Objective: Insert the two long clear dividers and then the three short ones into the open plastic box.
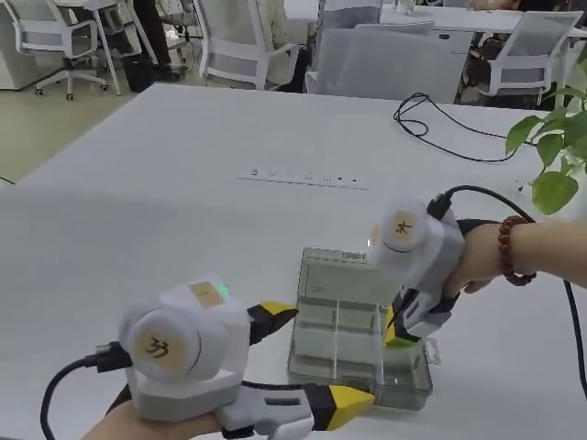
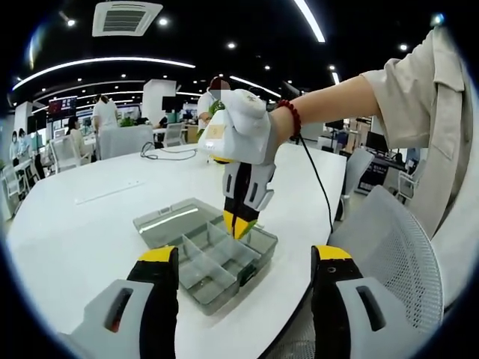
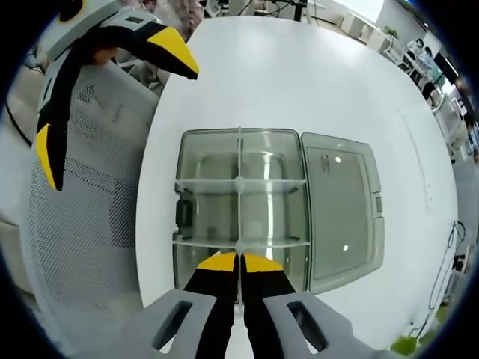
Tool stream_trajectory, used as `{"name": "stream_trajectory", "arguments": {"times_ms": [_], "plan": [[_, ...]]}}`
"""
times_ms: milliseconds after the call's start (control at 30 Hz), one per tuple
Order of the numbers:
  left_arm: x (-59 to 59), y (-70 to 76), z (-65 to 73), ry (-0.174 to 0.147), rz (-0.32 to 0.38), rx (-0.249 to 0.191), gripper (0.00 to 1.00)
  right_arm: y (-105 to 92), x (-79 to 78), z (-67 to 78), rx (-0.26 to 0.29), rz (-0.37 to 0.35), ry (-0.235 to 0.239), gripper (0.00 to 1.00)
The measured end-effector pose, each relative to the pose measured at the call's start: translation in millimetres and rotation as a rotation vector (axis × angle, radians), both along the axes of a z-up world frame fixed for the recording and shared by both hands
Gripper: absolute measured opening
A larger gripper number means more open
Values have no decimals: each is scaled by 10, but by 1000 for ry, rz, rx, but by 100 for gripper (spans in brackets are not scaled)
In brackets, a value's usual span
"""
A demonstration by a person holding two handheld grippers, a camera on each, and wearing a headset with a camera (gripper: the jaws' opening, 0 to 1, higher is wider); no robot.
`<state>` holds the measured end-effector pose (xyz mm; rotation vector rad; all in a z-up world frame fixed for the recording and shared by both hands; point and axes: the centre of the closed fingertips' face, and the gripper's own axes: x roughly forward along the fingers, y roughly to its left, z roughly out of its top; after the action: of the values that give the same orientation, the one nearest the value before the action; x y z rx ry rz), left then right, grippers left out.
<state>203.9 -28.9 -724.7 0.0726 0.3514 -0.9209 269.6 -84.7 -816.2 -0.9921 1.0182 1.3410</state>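
Observation:
The clear plastic box (image 1: 312, 367) lies open on the white table, its lid (image 1: 344, 273) folded flat behind it. Clear dividers split the box (image 3: 206, 209) into small cells. My right gripper (image 1: 396, 332) points down into the box's right side. It is shut on a short clear divider (image 3: 239, 248) that stands in line with the middle row. The left gripper view has that gripper (image 2: 239, 224) over the box (image 2: 206, 258). My left gripper (image 1: 316, 356) is open and holds nothing, with its jaws spread at the box's near left corner. It (image 3: 108, 105) hangs off the table's edge.
A thin clear strip (image 1: 303, 177) lies farther back on the table. A black cable (image 1: 440, 124) loops at the back right, beside a green plant (image 1: 555, 156). Office chairs (image 1: 243, 41) stand beyond the table. A mesh chair seat (image 3: 90, 217) sits just off the near table edge.

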Motion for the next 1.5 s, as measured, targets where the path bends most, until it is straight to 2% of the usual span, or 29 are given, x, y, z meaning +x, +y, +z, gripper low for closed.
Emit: {"name": "stream_trajectory", "arguments": {"times_ms": [167,333,467,833,1000,1200,1367,1500], "plan": [[3,9,-3,-1,2,7,73,-1,3,-112,-1,-23,16,2],[11,31,-6,1,11,10,73,1,-7,-172,-17,-15,15,2],[15,42,-20,3,16,15,73,-6,-7,-151,-12,-16,25,2],[46,88,-29,-2,30,37,73,-10,-14,-166,21,-16,7,5],[59,129,-38,-5,37,57,73,11,-51,-127,68,-9,-3,11],[77,203,-18,-5,52,69,74,17,-55,14,140,-65,-20,22],[98,294,6,-5,69,82,75,-11,-67,151,217,-133,-32,30],[115,369,17,-2,80,102,76,-2,-95,314,308,-211,-41,36]]}}
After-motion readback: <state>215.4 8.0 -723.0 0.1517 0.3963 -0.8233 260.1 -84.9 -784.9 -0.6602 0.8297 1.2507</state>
